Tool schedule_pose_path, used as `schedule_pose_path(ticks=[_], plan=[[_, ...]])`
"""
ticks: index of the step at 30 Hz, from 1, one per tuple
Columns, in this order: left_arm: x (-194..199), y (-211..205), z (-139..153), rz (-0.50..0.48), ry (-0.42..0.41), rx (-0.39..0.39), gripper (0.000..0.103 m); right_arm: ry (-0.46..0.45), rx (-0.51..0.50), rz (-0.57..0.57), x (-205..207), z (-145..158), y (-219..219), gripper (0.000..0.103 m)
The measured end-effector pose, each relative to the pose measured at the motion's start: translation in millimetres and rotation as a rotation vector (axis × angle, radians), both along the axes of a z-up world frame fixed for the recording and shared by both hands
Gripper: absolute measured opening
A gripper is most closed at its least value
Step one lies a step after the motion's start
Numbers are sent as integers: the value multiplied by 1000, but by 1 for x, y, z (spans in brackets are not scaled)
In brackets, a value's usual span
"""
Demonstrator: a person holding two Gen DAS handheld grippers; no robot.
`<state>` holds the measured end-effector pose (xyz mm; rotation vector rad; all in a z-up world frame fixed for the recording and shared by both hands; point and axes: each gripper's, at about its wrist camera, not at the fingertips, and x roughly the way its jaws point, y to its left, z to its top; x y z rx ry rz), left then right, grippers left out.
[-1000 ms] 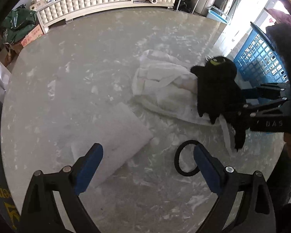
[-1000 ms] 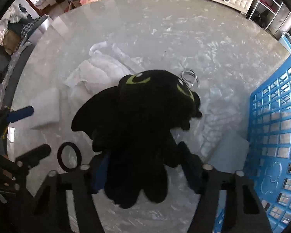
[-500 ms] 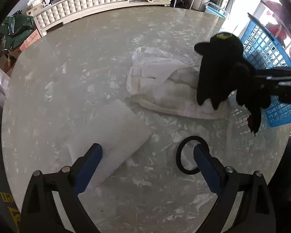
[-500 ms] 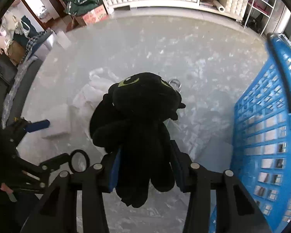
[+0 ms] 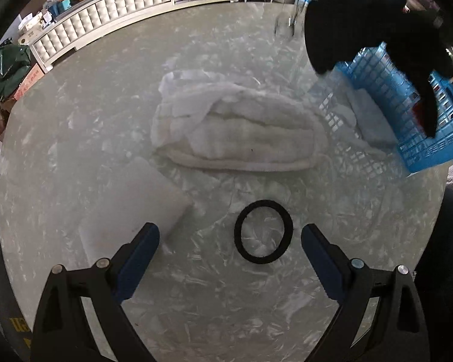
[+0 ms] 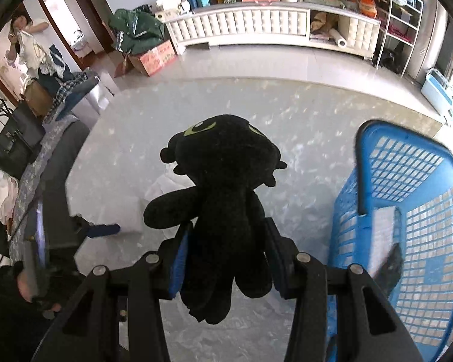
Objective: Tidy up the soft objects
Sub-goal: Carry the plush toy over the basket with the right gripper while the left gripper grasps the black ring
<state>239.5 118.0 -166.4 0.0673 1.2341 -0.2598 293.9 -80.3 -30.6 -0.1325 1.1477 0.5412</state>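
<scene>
Since a second earlier the right tongs [image 6: 226, 262] had lifted the black plush toy [image 6: 223, 187] off the white towel [image 5: 241, 132] and swung it up beside the blue basket [image 6: 407, 211] to their right. They pinched its body. The left tongs [image 5: 229, 247] hung spread over the counter [image 5: 105, 90], black ring [image 5: 262, 230] between them. Released early, the toy could catch the rim and fall outside.

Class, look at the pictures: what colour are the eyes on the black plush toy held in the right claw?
Yellow-green, on the plush toy gripped by the right claw; the right wrist view shows them best.
</scene>
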Motion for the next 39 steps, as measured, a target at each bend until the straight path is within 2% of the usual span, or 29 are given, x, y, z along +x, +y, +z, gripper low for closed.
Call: schedule_pose_path(ticks=[9,15,18,23,28,34,39], plan=[[7,-10,-4,1,8,57,93,-67,4,-23,-1,31,-26,44],[11,-19,-7,1,3,83,93,-132,-16,-83,-2,60,-63,44],[11,-24,-8,-3,5,91,93,-135,-49,-118,-2,60,-77,44],[11,-16,-5,19,3,58,93,-100,-90,-185,5,38,-101,44],[9,-17,-5,14,3,74,93,-21,-129,-226,20,5,-126,44],[10,-15,-4,18,4,61,93,36,-167,-241,31,-31,-131,44],[10,-17,-5,9,4,74,93,63,-182,-238,38,-44,-128,44]])
